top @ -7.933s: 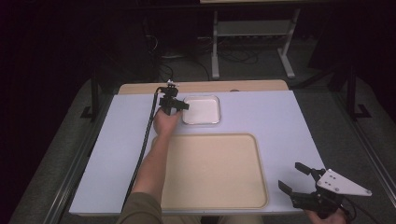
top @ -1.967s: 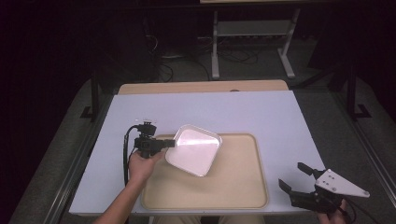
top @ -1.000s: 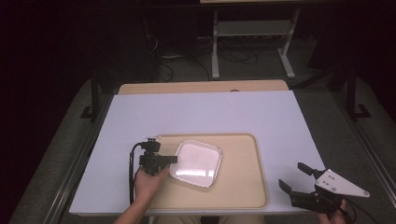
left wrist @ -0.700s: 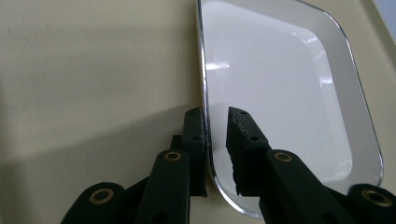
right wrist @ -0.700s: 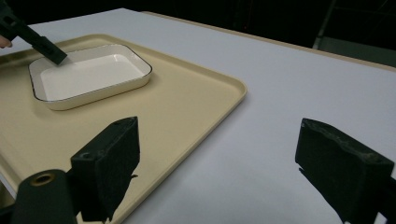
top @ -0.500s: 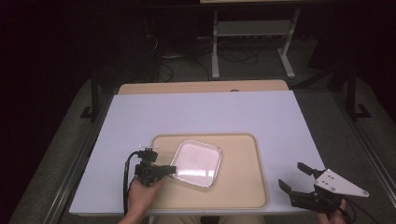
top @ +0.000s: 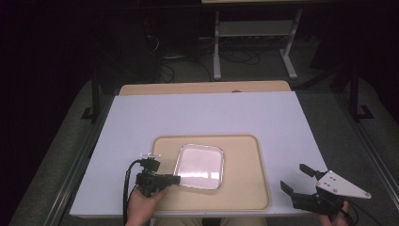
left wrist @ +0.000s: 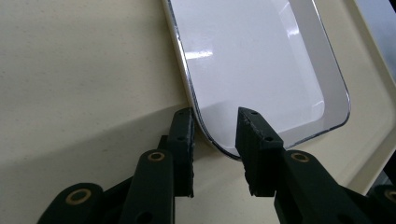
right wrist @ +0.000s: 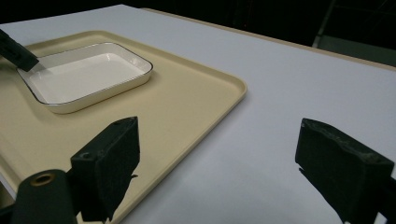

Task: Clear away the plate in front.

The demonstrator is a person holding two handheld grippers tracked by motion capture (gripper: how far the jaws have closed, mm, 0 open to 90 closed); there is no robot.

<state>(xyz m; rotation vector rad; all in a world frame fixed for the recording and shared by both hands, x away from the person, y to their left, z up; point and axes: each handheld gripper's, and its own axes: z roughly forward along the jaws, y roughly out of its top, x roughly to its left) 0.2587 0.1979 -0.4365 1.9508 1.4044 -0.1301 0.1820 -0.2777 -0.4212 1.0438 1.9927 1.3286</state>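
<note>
A white rectangular dish (top: 200,166) with a thin dark rim lies flat on the beige tray (top: 244,183), left of the tray's middle. My left gripper (top: 176,179) is at the dish's near-left corner. In the left gripper view its jaws (left wrist: 212,116) straddle the dish (left wrist: 252,60) rim with a gap on both sides, so it is open. My right gripper (top: 294,176) hovers wide open off the tray's right front corner, holding nothing. In the right gripper view (right wrist: 219,130) the dish (right wrist: 86,74) is far to the left, with a left jaw tip at its edge.
The tray (right wrist: 187,102) rests on a pale lilac mat (top: 211,113) that covers most of the wooden table (top: 202,87). The tray's right half is bare. Dark floor, cables and a metal stand (top: 254,33) lie beyond the table.
My left gripper carried the dish from the far side of the mat down onto the tray and laid it flat. Its jaws now stand apart around the rim. The right gripper stayed still.
</note>
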